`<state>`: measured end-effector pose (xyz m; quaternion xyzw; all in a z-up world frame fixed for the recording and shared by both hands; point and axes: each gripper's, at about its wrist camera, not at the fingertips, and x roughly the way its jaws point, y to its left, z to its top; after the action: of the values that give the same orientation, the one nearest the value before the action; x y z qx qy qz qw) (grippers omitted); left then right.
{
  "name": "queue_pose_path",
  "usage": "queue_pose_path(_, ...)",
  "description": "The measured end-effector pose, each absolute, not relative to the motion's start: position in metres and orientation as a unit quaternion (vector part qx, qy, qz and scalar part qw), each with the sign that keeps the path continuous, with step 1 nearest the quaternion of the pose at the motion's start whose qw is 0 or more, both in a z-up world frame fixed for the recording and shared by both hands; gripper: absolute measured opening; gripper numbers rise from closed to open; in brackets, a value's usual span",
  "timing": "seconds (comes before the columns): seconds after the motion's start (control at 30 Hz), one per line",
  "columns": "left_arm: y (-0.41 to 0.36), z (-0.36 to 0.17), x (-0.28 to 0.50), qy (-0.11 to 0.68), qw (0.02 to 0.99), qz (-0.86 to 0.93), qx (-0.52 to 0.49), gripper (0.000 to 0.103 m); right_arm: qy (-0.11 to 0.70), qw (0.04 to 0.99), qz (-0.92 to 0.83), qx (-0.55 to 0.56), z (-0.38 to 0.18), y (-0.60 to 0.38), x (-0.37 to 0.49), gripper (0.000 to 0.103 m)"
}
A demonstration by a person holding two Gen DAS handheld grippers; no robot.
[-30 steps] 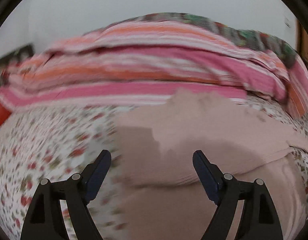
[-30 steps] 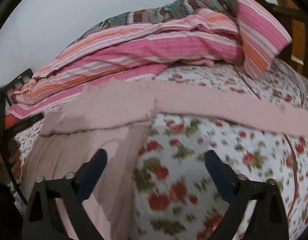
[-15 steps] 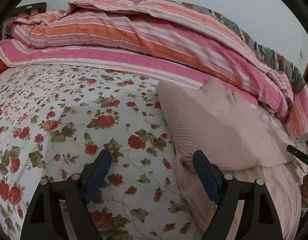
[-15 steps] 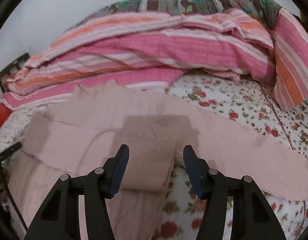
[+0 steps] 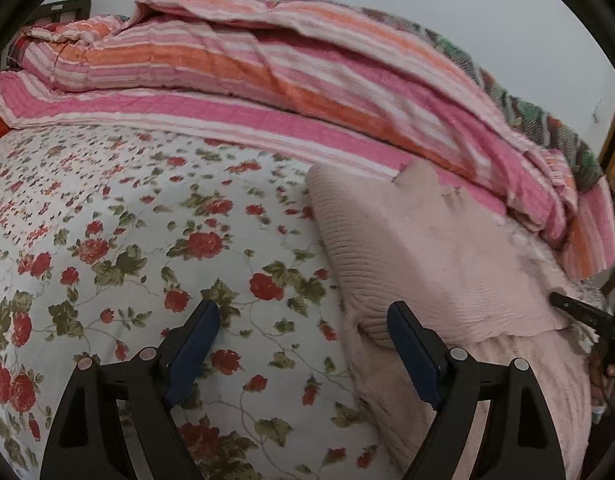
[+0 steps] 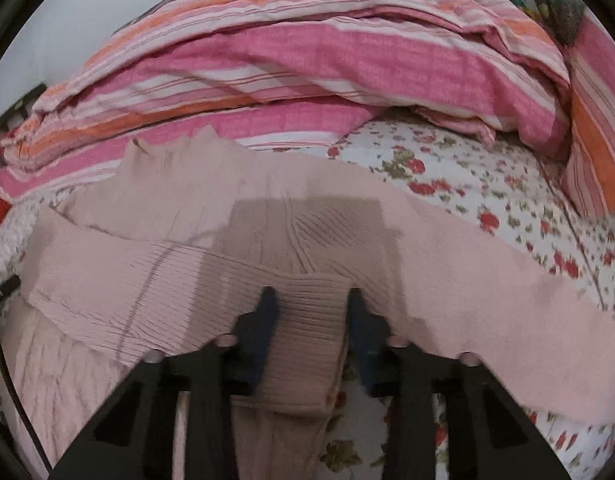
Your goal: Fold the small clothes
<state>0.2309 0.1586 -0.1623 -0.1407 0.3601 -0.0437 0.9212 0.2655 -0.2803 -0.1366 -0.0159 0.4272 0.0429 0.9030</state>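
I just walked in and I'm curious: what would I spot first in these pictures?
First, the big striped quilt, pink and orange, piled along the far side of the bed. Next, the pink sweater spread on the rose-printed sheet, one sleeve folded across its body and the other stretched out to the right. The right gripper straddles the folded sleeve's cuff, while the left gripper hangs open at the sweater's left edge.

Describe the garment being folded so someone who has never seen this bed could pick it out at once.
On the bed's floral sheet, in front of the heaped pink-and-orange striped quilt, lies a pale pink ribbed knit top. The right gripper straddles a fold of it. It is the only plain, unpatterned fabric there.
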Motion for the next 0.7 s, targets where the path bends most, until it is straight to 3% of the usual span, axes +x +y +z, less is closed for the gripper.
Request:
queue_pose_path(0.07,0.159,-0.151,0.222,0.335,0.925,-0.079,-0.157,0.085,0.425,0.903,0.054,-0.036,-0.133,-0.274,0.268,0.008)
queue_pose_path(0.17,0.153,-0.137,0.223,0.311,0.927,-0.108,-0.179,0.085,0.393,0.915,0.065,-0.058,-0.117,-0.268,0.265,0.007)
queue_pose_path(0.4,0.138,-0.136,0.262,0.350,0.917,-0.074,-0.174,0.083,0.304,0.948,0.086,-0.025,-0.062,-0.278,0.271,0.006)
queue_pose_path(0.6,0.117,-0.132,0.280,0.361,0.922,-0.050,-0.132,0.083,0.410,0.910,0.059,-0.006,-0.129,-0.296,0.295,0.006)
queue_pose_path(0.7,0.103,-0.145,0.295,0.392,0.917,-0.001,-0.081,0.083,0.428,0.902,0.056,0.003,-0.138,-0.298,0.301,0.013)
